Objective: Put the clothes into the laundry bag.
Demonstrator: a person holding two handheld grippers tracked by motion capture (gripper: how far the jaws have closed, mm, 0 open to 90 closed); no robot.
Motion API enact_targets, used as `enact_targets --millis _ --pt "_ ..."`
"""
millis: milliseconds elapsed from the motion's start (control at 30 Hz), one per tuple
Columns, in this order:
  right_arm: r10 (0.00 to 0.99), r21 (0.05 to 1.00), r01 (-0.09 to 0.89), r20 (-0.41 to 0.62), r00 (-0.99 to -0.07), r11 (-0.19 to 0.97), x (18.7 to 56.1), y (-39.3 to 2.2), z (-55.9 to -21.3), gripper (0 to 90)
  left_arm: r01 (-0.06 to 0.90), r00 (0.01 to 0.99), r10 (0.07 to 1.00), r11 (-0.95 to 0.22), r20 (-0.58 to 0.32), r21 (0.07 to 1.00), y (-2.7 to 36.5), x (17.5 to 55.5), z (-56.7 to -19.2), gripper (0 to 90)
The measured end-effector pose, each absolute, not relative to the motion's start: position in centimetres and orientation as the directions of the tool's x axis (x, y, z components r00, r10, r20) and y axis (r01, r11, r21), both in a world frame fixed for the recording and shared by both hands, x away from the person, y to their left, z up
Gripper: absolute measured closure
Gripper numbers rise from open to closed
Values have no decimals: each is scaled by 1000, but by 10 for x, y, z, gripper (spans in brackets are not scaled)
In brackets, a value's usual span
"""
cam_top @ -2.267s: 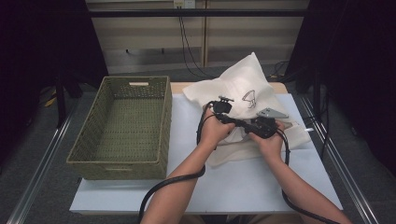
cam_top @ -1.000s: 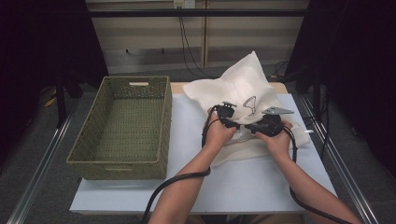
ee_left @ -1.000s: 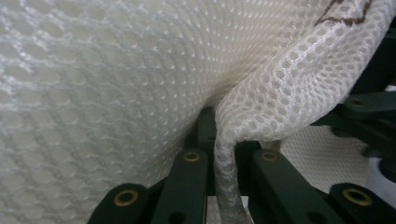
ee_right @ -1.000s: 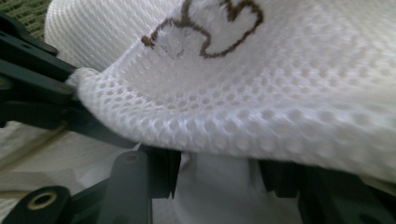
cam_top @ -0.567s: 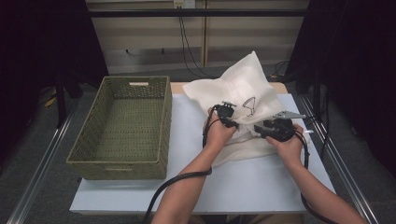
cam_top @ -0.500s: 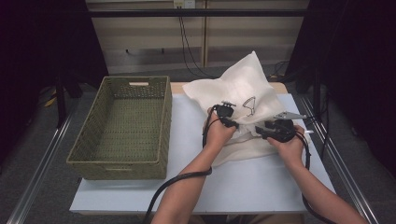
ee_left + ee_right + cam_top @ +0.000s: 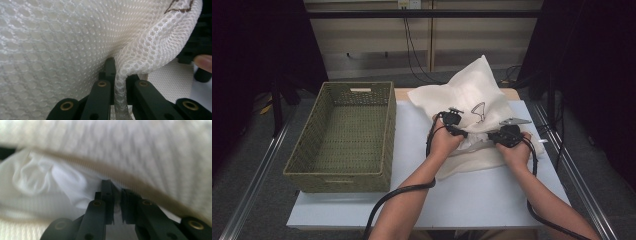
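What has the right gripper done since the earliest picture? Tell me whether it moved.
Yes. The right gripper has shifted right across the white mesh bag, away from the wicker basket; its jaws have just been closing on mesh.

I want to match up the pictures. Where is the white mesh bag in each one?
High view: the white mesh bag lies right of centre, beside the basket.
Left gripper view: its netting covers the upper picture, a fold pinched in the left gripper.
Right gripper view: blurred across the top, an edge in the right gripper.
Shared landmark: the bag's brown outline drawing.

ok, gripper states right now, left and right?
Left gripper: shut on the mesh bag.
Right gripper: jaws just closed on the bag's edge.
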State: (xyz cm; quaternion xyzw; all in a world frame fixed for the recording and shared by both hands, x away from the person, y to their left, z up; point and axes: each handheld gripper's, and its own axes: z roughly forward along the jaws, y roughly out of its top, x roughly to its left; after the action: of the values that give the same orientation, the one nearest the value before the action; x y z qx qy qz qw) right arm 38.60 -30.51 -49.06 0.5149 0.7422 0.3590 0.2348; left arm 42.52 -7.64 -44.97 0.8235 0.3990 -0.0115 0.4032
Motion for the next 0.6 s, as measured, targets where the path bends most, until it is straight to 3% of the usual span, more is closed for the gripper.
enact_targets --millis 367,600 --pt "939 778 612 94 -331 139 420 -292 -489 848 684 692 606 -378 -391 624 -73 426 -445 877" --pt "940 770 626 107 -324 128 421 -294 -490 828 681 705 588 -406 -397 609 -78 422 -455 876"
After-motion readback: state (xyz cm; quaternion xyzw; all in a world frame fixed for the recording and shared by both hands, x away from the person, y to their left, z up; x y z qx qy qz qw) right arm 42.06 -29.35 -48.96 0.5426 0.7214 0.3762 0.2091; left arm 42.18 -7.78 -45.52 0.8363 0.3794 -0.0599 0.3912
